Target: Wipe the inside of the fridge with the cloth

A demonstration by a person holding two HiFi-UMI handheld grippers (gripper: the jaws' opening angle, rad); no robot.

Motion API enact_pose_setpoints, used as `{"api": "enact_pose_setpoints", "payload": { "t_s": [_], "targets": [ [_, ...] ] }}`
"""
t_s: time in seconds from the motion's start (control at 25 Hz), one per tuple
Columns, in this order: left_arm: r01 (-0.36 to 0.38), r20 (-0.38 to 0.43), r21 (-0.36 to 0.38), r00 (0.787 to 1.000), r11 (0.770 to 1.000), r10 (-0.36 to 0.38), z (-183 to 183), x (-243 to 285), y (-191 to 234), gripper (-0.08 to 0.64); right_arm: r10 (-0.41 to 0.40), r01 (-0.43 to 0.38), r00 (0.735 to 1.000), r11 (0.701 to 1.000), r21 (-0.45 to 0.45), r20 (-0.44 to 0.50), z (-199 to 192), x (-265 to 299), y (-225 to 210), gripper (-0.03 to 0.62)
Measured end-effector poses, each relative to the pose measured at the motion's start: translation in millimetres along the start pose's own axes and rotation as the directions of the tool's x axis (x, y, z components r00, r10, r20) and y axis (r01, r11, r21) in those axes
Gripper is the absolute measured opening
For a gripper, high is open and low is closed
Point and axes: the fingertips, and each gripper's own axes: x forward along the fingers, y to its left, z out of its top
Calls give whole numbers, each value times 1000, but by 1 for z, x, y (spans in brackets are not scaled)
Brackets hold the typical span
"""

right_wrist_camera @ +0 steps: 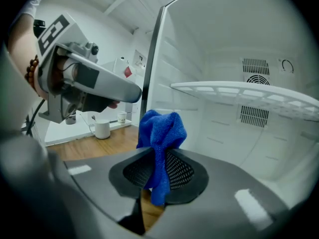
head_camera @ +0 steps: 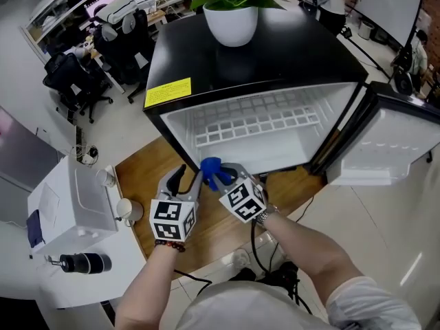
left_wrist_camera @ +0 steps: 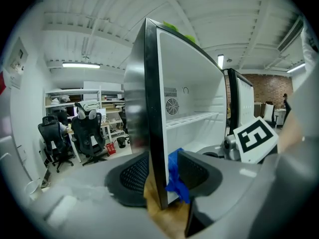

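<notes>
Cloth [right_wrist_camera: 162, 133] squeezed tight in right gripper [right_wrist_camera: 157, 172], at fridge [head_camera: 275, 60] opening, bottom left corner. Left gripper [left_wrist_camera: 164, 176] jaws apart, fridge's left wall edge between. Open room under shelf [head_camera: 254, 126]. Door [head_camera: 385, 143] cut off.

This is an open-plan office or lab workspace. Black swivel chairs [head_camera: 72, 81] cluster near a monitor [head_camera: 106, 0], and a loaded shelf rack [left_wrist_camera: 65, 98] lines the back wall under a strip light [left_wrist_camera: 80, 65]. There is a brick wall [left_wrist_camera: 259, 86] farther off. A small fridge [head_camera: 275, 53] topped by a potted plant [head_camera: 232, 23] stands on a wooden surface [head_camera: 137, 174], near a white mug [right_wrist_camera: 102, 129].
</notes>
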Motion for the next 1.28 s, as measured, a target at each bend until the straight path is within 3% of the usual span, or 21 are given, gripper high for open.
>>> {"api": "enact_pose_setpoints", "payload": {
  "t_s": [1.28],
  "targets": [
    [-11,17,-21,1000,1000,11,4,4,-1,167,-260,260,965,965,26,15,4,94,-95,57]
  ]
}}
